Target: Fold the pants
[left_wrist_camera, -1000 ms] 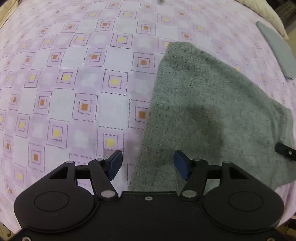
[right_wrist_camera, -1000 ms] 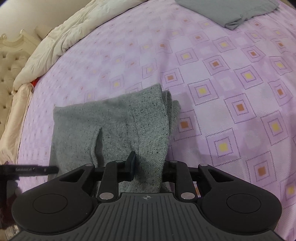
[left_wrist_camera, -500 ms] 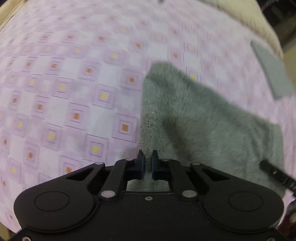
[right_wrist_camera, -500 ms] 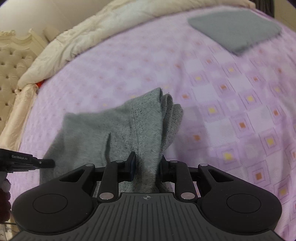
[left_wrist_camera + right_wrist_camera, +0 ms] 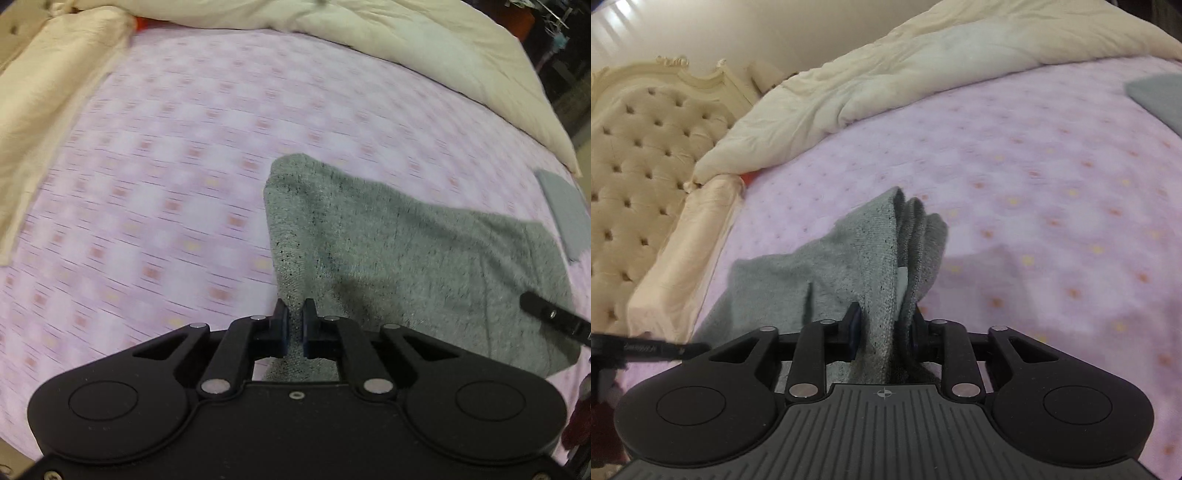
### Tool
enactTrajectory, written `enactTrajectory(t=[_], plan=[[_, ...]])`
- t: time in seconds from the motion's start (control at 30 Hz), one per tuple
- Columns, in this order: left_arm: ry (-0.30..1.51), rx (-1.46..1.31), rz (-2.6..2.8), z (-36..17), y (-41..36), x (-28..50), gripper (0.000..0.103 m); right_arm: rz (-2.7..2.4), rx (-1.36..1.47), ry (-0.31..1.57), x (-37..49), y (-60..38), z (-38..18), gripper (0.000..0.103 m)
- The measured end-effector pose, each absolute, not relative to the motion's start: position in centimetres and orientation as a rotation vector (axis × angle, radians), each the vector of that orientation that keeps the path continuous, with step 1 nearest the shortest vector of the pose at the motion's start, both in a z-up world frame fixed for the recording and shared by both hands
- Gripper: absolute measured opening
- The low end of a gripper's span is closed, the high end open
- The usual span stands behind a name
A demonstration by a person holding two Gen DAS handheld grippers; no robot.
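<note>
The grey speckled pants [image 5: 388, 251] lie folded on the pink patterned bedspread [image 5: 147, 206]. My left gripper [image 5: 294, 326] is shut on the near left edge of the pants and lifts it off the bed. My right gripper [image 5: 886, 325] is shut on a thick bunch of the pants [image 5: 871, 258] at the other near corner, also raised. The far part of the cloth hangs down to the bed. The right gripper's finger [image 5: 550, 317] shows at the right edge of the left wrist view.
A cream duvet [image 5: 923, 66] is heaped along the far side of the bed. A tufted cream headboard [image 5: 639, 155] stands at the left. A folded grey garment [image 5: 565, 218] lies at the right, also in the right wrist view [image 5: 1160, 96].
My left gripper closed on the pants' edge. Both grippers have lifted the near edge of the pants up off the bed, and the views have tilted toward the duvet.
</note>
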State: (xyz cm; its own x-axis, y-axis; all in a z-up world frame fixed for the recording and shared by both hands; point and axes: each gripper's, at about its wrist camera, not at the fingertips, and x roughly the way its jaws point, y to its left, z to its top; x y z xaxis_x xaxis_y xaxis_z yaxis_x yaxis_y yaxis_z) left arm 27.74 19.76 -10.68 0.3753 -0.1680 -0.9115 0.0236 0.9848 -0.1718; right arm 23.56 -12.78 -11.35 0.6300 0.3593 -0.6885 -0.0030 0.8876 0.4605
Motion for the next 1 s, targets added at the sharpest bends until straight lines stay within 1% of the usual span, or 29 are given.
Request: enactTrajectory(t=[0.03,0.07,0.13,0.2,0.3,0.37,0.47,0.57,0.6,0.63,0.7,0.8,0.87,0.93,1.0], plan=[[1.188,-0.112,-0.093,-11.3,20.7,28.2,0.024,0.179,0.413,0.893,24.6,-11.9,-12.3,0.031],[1.195,-0.080,-0.046,-12.3,21.6,28.6,0.025,0.110,0.380,0.935,25.8,-11.3,-13.4,0.031],[1.233,-0.010,0.062,-14.5,23.7,29.5,0.025,-0.062,0.316,0.997,26.7,-11.2,-14.9,0.030],[1.274,0.039,0.123,-15.9,25.5,29.7,0.024,-0.137,0.308,0.938,26.4,-11.2,-14.4,0.030],[1.263,0.019,0.102,-15.6,27.0,29.4,0.024,-0.111,0.277,0.829,25.8,-10.2,-12.8,0.030],[1.222,0.046,0.064,-15.1,26.5,30.0,0.024,-0.051,0.248,0.797,26.4,-8.4,-12.2,0.029],[1.180,0.083,0.004,-14.3,24.5,31.9,0.025,0.029,0.207,0.805,28.1,-5.8,-12.3,0.029],[1.173,0.066,-0.061,-14.4,22.2,34.7,0.026,0.072,0.167,0.828,29.9,-3.8,-13.2,0.025],[1.167,0.062,-0.073,-14.4,21.5,35.6,0.026,0.080,0.156,0.839,30.4,-3.4,-13.4,0.022],[1.159,0.060,-0.086,-14.6,20.9,36.5,0.027,0.083,0.147,0.856,31.1,-3.0,-13.8,0.022],[1.155,0.067,-0.096,-15.3,19.8,38.3,0.036,0.067,0.130,0.889,32.3,-2.4,-14.4,0.022],[1.188,0.082,-0.065,-17.6,19.1,41.1,0.036,0.013,0.105,0.952,34.0,-2.9,-15.9,0.022],[1.222,0.087,-0.034,-19.2,19.2,42.6,0.036,-0.012,0.106,0.999,35.1,-3.7,-17.2,0.017],[1.267,0.077,-0.020,-20.9,19.4,43.9,0.038,-0.002,0.100,1.019,35.8,-4.2,-18.4,0.009],[1.298,0.053,-0.025,-22.0,19.6,44.7,0.039,0.014,0.060,1.017,36.3,-4.0,-18.9,0.007]])
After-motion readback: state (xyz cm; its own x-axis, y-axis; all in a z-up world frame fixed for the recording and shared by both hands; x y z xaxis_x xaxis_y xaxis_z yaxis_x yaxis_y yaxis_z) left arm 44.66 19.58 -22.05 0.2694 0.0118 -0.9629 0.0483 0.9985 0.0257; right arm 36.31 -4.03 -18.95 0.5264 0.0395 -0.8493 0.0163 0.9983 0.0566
